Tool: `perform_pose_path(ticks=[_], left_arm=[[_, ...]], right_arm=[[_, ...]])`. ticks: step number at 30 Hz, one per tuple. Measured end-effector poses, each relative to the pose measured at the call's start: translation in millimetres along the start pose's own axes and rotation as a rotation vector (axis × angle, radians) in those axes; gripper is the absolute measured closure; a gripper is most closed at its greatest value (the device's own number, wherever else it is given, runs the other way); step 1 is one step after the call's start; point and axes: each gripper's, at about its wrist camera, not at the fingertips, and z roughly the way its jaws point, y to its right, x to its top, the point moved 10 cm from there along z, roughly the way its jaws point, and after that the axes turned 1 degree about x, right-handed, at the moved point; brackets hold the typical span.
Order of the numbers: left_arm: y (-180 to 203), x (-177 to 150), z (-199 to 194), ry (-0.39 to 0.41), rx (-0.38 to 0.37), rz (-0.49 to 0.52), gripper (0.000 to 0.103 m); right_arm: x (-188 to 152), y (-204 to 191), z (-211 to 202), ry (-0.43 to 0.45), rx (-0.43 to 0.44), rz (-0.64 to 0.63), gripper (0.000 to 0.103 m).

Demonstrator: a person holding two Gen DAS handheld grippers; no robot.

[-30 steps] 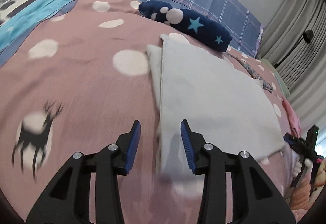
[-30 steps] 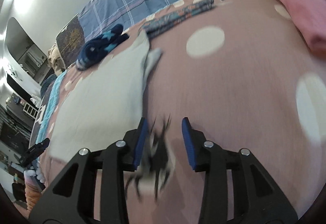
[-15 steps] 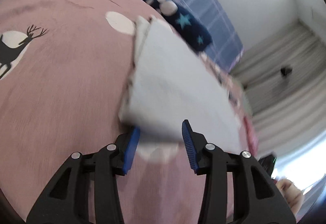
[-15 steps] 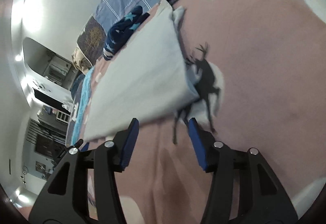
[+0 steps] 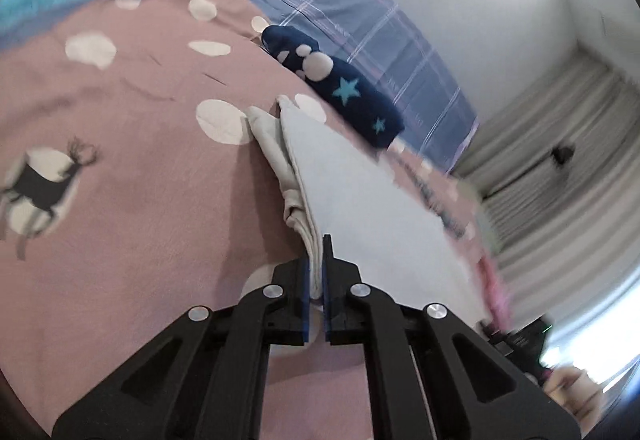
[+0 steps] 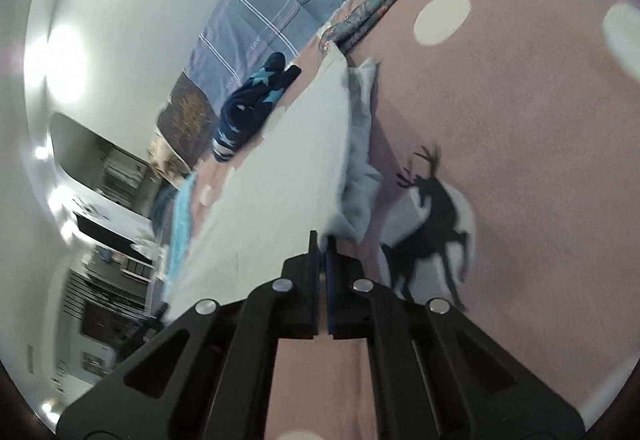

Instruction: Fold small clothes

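- Nearest to me, my left gripper (image 5: 316, 272) is clenched on the near corner of the pale grey garment (image 5: 360, 192), several layers of cloth pinched between the blue pads.
- My right gripper (image 6: 323, 260) is likewise closed tight on the garment's (image 6: 288, 168) other near corner.
- I judge I'm at the start of a fold: both near corners are gripped and lifted off the pink bedspread (image 5: 140, 180), while the far edge seems to rest on the bed.
- The next move, I think, calls for carrying both corners forward together, evenly (so the layers don't slip), onto the far edge.
- Both grippers point forward and tilt, angled low over the bed.
- Beyond the garment lies a navy star-print piece (image 5: 340, 92), just past its far corner.
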Motion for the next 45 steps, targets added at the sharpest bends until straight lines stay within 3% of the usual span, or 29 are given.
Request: perform_pose_path(ticks=[2,6,8,10,12,13,14,16,20,23,27,32,33,36,38,39,41,45], left_arm=[[-10,-9,-4,-0.019,0.056,0.02,0.099],[-67,-15,-15,-0.003,0.296,-0.034,0.101],[-78,-13,-27,0.025,0.333,-0.09,0.102],[-63,-5,-38,0.057,0.354,-0.028,0.101],[-24,0,-37,0.076,0.329,0.076,0.098],[-5,-1,-32,0.07,0.303,0.12,0.094],[17,-5,-26,0.056,0.277,0.168,0.082],[67,-22,-2,0.01,0.221,0.291,0.072],[159,-89,57,-0.16,0.078,0.517,0.065],[213,-139,104,-0.265,0.047,0.723,0.065],[276,-198,150,-0.32,0.002,0.999,0.062],[305,-245,186,-0.336,0.037,1.201,0.056],[308,-250,193,-0.336,0.048,1.234,0.048],[316,-252,201,-0.311,0.068,1.273,0.046],[317,-244,205,-0.317,0.069,1.245,0.049],[315,-237,207,-0.318,0.075,1.214,0.072],[314,-224,212,-0.344,0.063,1.134,0.098],[301,-189,203,-0.367,0.004,0.935,0.1]], right_arm=[[-13,9,-5,-0.012,-0.049,-0.026,0.102],[-33,40,-4,-0.056,-0.061,0.003,0.103],[-28,51,-8,-0.036,-0.051,0.03,0.101],[-21,49,-14,-0.013,-0.025,0.011,0.101],[-13,40,-15,-0.01,0.003,-0.038,0.099],[-10,35,-13,-0.02,0.019,-0.058,0.09],[-9,31,-10,-0.025,0.028,-0.065,0.075],[-10,27,-4,-0.037,0.033,-0.083,0.069],[-3,25,-4,-0.029,0.035,-0.118,0.069],[19,40,-14,0.016,-0.053,-0.145,0.075],[45,54,-20,0.028,-0.097,-0.156,0.085],[62,67,-3,-0.049,-0.123,-0.197,0.085],[65,68,2,-0.063,-0.121,-0.2,0.085],[73,68,16,-0.1,-0.11,-0.219,0.083],[77,65,25,-0.121,-0.092,-0.232,0.077],[80,63,31,-0.133,-0.088,-0.242,0.077],[84,57,38,-0.151,-0.077,-0.263,0.076],[93,45,54,-0.187,-0.047,-0.301,0.075]])
